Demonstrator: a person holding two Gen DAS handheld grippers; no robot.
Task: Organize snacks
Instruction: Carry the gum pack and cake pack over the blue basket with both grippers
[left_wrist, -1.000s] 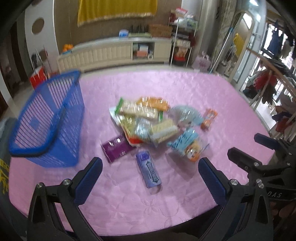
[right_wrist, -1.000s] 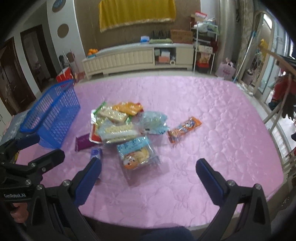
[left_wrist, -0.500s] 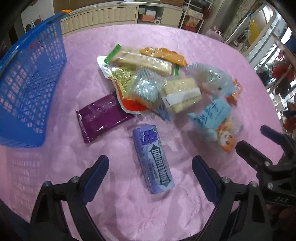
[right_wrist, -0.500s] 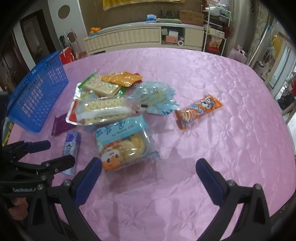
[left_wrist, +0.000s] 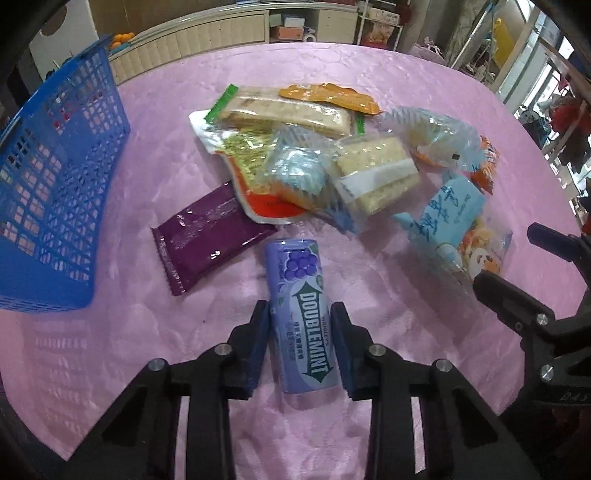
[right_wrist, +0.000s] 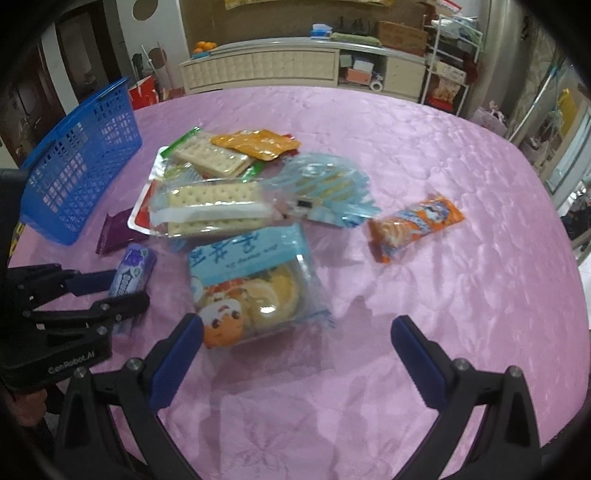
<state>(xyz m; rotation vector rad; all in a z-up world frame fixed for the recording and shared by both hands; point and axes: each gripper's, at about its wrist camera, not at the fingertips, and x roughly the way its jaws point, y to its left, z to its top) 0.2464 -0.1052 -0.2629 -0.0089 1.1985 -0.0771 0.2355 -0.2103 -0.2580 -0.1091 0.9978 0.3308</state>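
Left gripper (left_wrist: 300, 343) is closing around the gum bottle (left_wrist: 301, 321) near the table's (left_wrist: 424, 92) front edge, likely bound for the blue basket (left_wrist: 55, 184). Right gripper (right_wrist: 291, 354) hangs spread over the cake packet (right_wrist: 255, 284), ready.

Count of things on the pink cloth

1 blue basket (left_wrist: 55, 177), 1 gum bottle (left_wrist: 301, 314), about 9 snack packets (right_wrist: 258, 206), 2 grippers (right_wrist: 291, 350).

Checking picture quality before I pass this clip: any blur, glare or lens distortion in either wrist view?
Left wrist view: sharp, the print on the Doublemint bottle reads clearly; glare streaks the purple wrapper; fisheye bends the blue basket and darkens the corners. Right wrist view: softer, slight blur on the cake pack; sheen across the pink tablecloth; same curved edges.
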